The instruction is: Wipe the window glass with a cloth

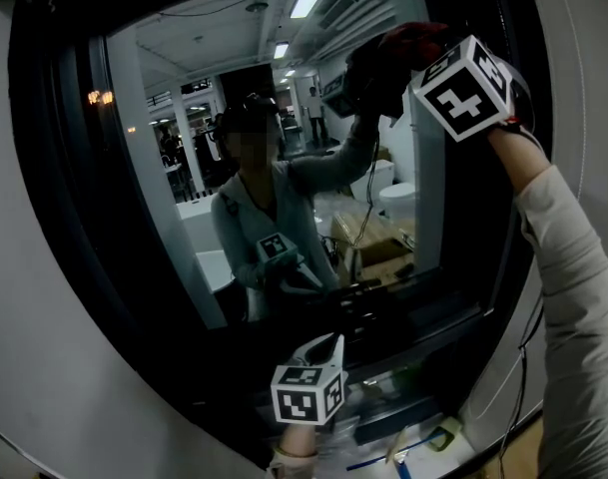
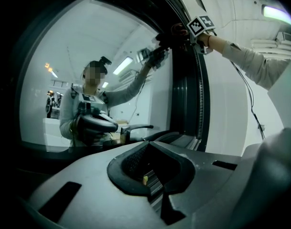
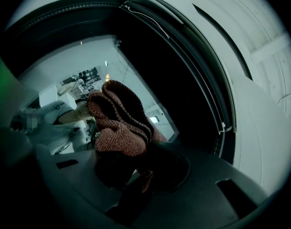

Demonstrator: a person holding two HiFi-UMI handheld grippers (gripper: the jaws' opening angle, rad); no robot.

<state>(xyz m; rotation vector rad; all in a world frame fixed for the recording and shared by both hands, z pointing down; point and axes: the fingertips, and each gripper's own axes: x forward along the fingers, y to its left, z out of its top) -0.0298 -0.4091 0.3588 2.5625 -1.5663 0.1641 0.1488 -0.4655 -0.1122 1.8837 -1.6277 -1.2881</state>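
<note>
Dark window glass (image 1: 184, 138), one pane, mirrors the lit room. Low, left of centre: one left gripper (image 1: 328, 345), jaws together, nothing between them. Upper right: one right gripper (image 1: 401, 63), jaws clamped on one reddish-brown knitted cloth (image 3: 117, 123), held at the pane's top corner.

Three views near window glass (image 1: 194, 118)

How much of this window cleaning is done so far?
Done: the cloth is picked up, and the right tool is shut on it. In hand: the cloth is raised to the top right corner of the window glass, seemingly against it. Left: probably most of the pane. No wiped patch or streak shows, so I cannot tell what is clean. The left tool hangs low, shut and empty.
</note>
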